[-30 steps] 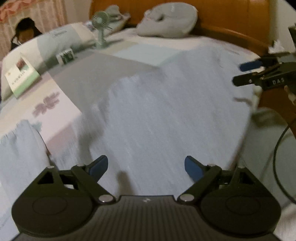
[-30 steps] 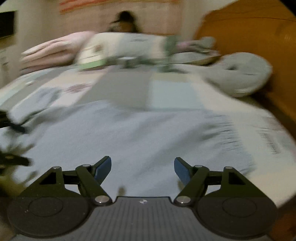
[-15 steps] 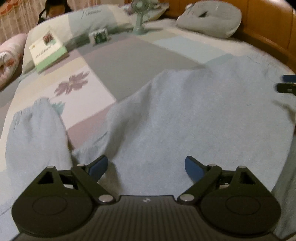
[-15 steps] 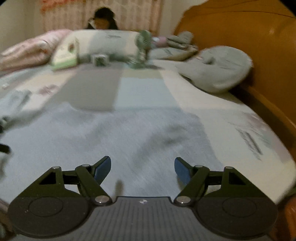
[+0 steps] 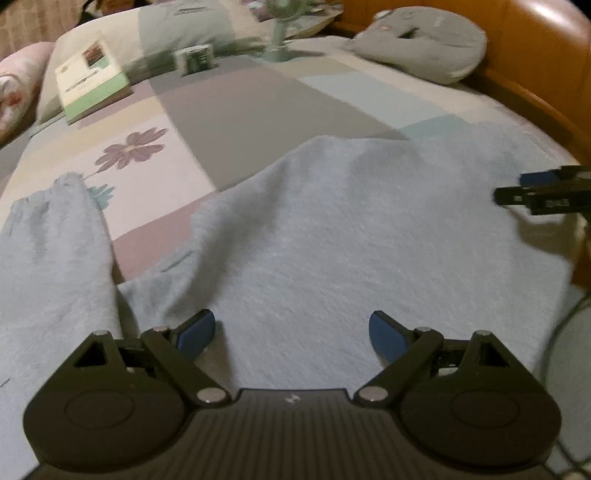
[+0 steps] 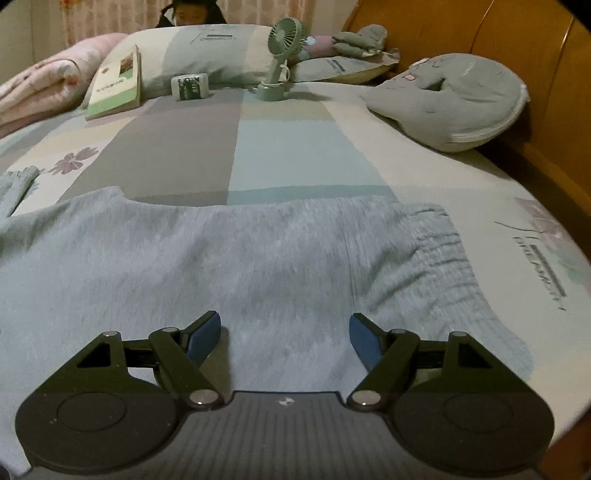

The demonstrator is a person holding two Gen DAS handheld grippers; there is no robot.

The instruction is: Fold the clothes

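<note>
Pale blue knit garment [image 6: 258, 258] lies spread flat across the near part of a bed [image 6: 288, 147] with a patchwork cover, one sleeve [image 5: 55, 251] trailing to the left. The left tool [image 5: 291, 328] and the right tool [image 6: 284, 332] both hover over the fabric, jaws wide apart, gripping nothing. Farther off sit a small green fan [image 6: 280, 55], a book [image 6: 116, 86] and a grey cushion [image 6: 454, 103] near the wooden headboard [image 6: 480, 33].

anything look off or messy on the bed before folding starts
Nothing is spilled or damaged. The light blue trousers lie spread but rumpled, with a ridge of folds near the left leg, which splays apart. A book leans tilted against the pillow. Both grippers are open above the cloth.
</note>
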